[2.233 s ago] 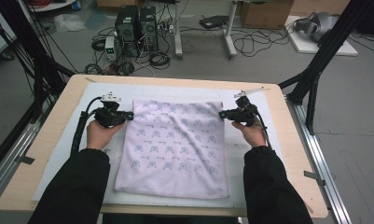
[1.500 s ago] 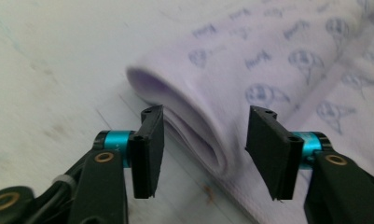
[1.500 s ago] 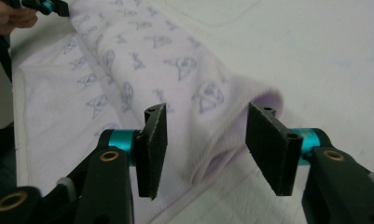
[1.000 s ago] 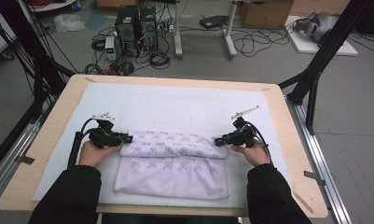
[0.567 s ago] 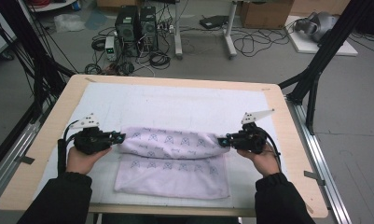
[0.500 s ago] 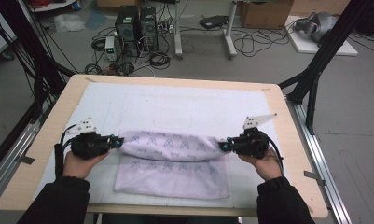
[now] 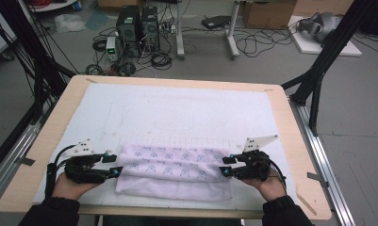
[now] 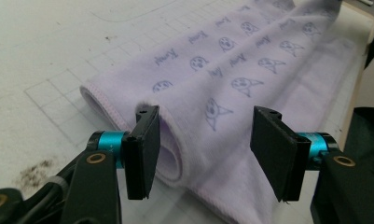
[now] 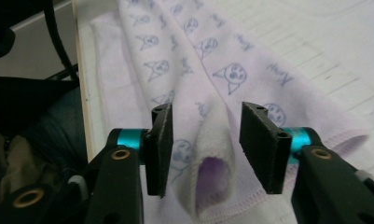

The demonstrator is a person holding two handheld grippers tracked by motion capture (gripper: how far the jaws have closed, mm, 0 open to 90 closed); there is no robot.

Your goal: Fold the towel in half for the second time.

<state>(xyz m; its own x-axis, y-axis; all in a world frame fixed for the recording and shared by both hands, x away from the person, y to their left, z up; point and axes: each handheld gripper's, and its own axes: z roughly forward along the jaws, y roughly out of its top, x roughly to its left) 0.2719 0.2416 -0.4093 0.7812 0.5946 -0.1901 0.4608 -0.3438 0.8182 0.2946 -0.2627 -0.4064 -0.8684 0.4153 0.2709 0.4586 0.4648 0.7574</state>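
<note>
Now the lilac towel (image 7: 175,170) lay folded over on the white mat (image 7: 186,113), near the table's (image 7: 290,141) front edge, stretched sideways between the two hands. At its left end the left gripper (image 7: 112,165) had just let its jaws spread; in the left gripper view (image 8: 203,142) the towel's rolled fold sat between the pads, brushing one pad (image 8: 142,149) and clear of the other. Over on the right, the right gripper (image 7: 224,165) had just released too: in the right gripper view (image 9: 205,149) a raised ridge of towel (image 9: 212,168) stood in the gap, neither pad pressing it.
</note>
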